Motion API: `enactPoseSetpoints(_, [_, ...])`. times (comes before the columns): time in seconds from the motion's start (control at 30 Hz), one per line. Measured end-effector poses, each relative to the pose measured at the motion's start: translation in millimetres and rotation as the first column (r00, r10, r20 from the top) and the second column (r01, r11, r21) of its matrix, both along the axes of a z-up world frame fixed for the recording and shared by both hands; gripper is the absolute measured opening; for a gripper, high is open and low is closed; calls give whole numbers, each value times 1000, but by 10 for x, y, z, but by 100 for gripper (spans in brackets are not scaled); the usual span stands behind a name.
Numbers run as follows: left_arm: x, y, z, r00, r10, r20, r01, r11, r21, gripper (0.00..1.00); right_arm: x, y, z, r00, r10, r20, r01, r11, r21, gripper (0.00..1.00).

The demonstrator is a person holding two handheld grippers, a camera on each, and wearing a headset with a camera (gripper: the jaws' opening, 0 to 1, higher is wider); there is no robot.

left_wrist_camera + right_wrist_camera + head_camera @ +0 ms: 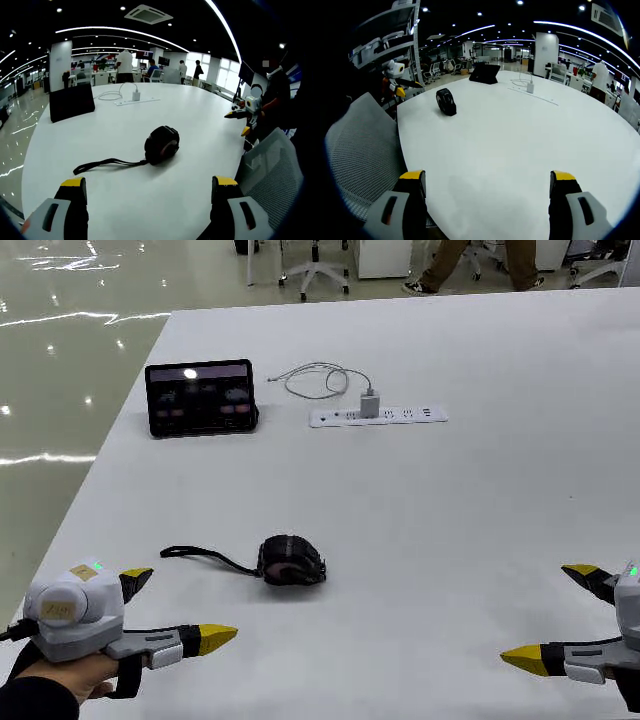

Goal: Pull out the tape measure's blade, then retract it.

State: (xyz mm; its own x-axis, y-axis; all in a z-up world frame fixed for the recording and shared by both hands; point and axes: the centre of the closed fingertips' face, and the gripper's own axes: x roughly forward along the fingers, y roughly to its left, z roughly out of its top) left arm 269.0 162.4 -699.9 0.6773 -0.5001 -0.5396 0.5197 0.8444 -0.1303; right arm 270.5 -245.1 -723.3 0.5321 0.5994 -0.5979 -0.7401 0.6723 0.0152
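Black tape measure (292,560) lay on the white table (450,510), front-left area, blade not yet pulled out. Its wrist strap (205,558) trailed off to the left in the head view. Left gripper (190,605) hovered near it on the person's side, jaws spread wide, gripping nothing. Right gripper (535,612) was well apart on the right, jaws likewise wide and empty. Farther back stood a dark tablet (200,397), beside it a white power strip (378,416) with a charger (370,402) and looped cable (315,378).

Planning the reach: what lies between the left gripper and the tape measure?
Bare table, plus the tape measure's strap lying across it, in the left gripper view.
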Motion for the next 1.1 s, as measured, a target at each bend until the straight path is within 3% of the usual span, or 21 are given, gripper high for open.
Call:
enactPoseSetpoints(0.17, [1,14,-36,1000,2,-27,-2,1000,-2,100,-7,-15,-12,1000,0,-4,0,1000,-6,100])
enactPoseSetpoints(0.53, [2,13,-12,1000,5,-17,-5,1000,4,100,-54,-14,-24,1000,-3,-11,3,1000,7,100])
enactPoseSetpoints(1.1, [12,-1,-28,999,-8,-33,8,1000,-7,100,-84,-35,-27,1000,-9,-18,9,1000,4,100])
